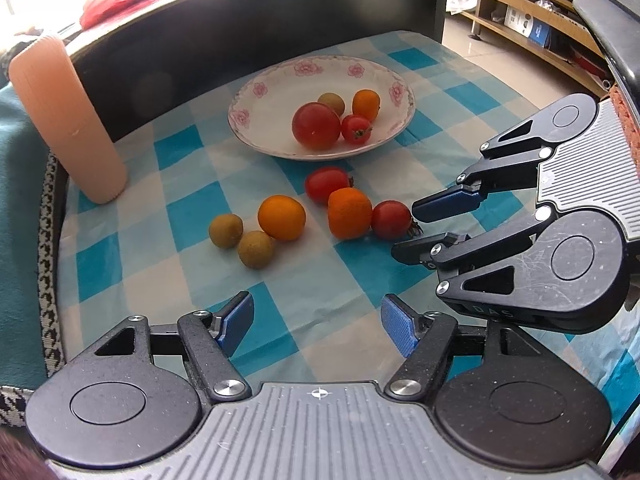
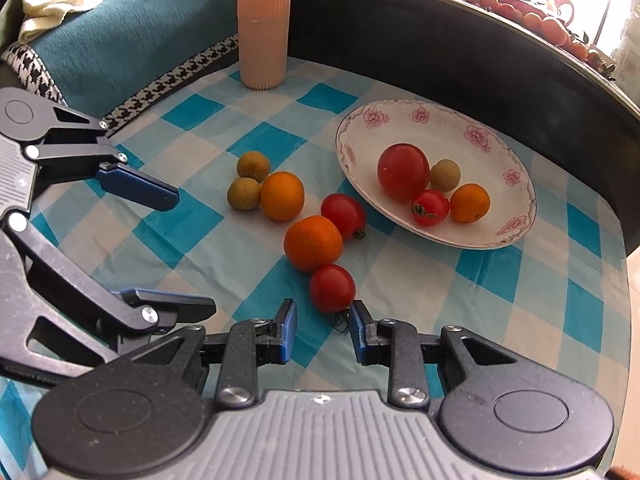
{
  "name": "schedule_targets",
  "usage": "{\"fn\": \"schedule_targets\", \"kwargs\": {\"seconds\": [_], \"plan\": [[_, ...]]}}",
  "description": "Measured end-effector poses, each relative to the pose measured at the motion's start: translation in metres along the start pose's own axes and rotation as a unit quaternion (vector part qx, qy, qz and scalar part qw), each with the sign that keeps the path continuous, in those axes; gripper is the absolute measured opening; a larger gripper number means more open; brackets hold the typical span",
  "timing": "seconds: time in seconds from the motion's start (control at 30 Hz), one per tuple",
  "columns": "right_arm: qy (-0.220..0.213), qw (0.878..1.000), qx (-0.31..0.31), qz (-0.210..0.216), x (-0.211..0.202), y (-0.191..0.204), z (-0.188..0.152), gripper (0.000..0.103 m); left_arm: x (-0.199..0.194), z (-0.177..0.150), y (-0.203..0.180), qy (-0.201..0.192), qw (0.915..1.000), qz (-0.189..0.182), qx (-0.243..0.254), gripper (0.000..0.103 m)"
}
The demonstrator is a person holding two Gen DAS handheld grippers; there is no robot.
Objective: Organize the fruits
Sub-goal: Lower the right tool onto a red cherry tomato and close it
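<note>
fruit sorting: inventory at the moment of approach

right gripper (image 2: 323, 330): fingers held apart, nothing between them; the stem end of the nearest cherry tomato (image 2: 332, 288) is seen just ahead of the gap, not yet enclosed.
left gripper (image 1: 316, 326): fingers spread wide, nothing held; it is kept over bare checked cloth (image 1: 280, 320), short of the fruit.
loose fruit on the cloth, near to far in the right wrist view: the nearest cherry tomato, touching a rough-skinned orange (image 2: 313, 243); a second cherry tomato (image 2: 344, 216) against that orange; a smooth orange fruit (image 2: 282, 196) with two small greenish-brown fruits (image 2: 244, 194) (image 2: 253, 166) beside it.
flowered plate (image 2: 360, 120): beyond the loose fruit, already loaded with a large tomato (image 2: 403, 171), one greenish-brown fruit (image 2: 445, 175), one cherry tomato (image 2: 430, 208) and one small orange (image 2: 470, 203).
peach ribbed cylinder (image 2: 264, 24): upright at the far edge of the cloth.
status, judged: six pieces are left off the plate; the nearest tomato is taken to be the next pick.
risks, judged: the tomato is round and smooth and may be squirted out if closed on off-centre; it may be split by hard pressure; the touching orange may be nudged and sent rolling; fruit already on the shallow plate may be knocked over the rim on release.
</note>
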State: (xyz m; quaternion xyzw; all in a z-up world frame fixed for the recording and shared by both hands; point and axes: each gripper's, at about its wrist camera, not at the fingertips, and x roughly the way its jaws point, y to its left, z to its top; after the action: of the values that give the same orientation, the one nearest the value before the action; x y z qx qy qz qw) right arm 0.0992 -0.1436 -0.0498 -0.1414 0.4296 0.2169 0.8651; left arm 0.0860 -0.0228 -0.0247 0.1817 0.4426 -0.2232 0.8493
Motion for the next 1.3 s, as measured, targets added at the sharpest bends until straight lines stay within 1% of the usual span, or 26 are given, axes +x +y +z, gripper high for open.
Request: {"fn": "schedule_targets", "kwargs": {"seconds": [0.13, 0.27, 0.4, 0.53, 0.67, 0.77, 1.13, 1.3], "plan": [[0.004, 1.000, -0.009, -0.008, 0.003, 0.002, 0.000, 0.044, 0.002, -0.001, -0.001, 0.003, 1.0000, -0.001, 0.003, 0.077], [0.007, 1.000, -0.009, -0.012, 0.007, 0.001, 0.001, 0.044, 0.004, -0.003, -0.003, 0.006, 0.9999, -0.005, 0.009, 0.080], [0.013, 1.000, -0.006, -0.011, 0.010, -0.001, 0.002, 0.044, 0.006, -0.004, -0.006, 0.008, 0.9998, -0.006, 0.019, 0.081], [0.018, 1.000, -0.001, -0.013, 0.011, -0.002, 0.004, 0.044, 0.007, -0.005, -0.006, 0.010, 0.9998, -0.006, 0.017, 0.081], [0.023, 0.999, -0.013, -0.022, 0.011, 0.003, 0.006, 0.040, 0.007, -0.004, -0.006, 0.009, 0.9998, -0.007, 0.016, 0.081], [0.026, 0.999, -0.016, -0.026, 0.010, 0.004, 0.006, 0.039, 0.005, -0.003, -0.006, 0.005, 0.9998, -0.009, 0.017, 0.081], [0.012, 0.998, -0.026, -0.056, -0.003, 0.003, 0.005, 0.037, 0.003, 0.003, -0.008, -0.001, 0.9998, -0.008, 0.017, 0.081], [0.013, 0.998, -0.025, -0.055, -0.004, 0.001, 0.003, 0.037, 0.003, 0.006, -0.012, -0.003, 0.9997, -0.007, 0.021, 0.082]]}}
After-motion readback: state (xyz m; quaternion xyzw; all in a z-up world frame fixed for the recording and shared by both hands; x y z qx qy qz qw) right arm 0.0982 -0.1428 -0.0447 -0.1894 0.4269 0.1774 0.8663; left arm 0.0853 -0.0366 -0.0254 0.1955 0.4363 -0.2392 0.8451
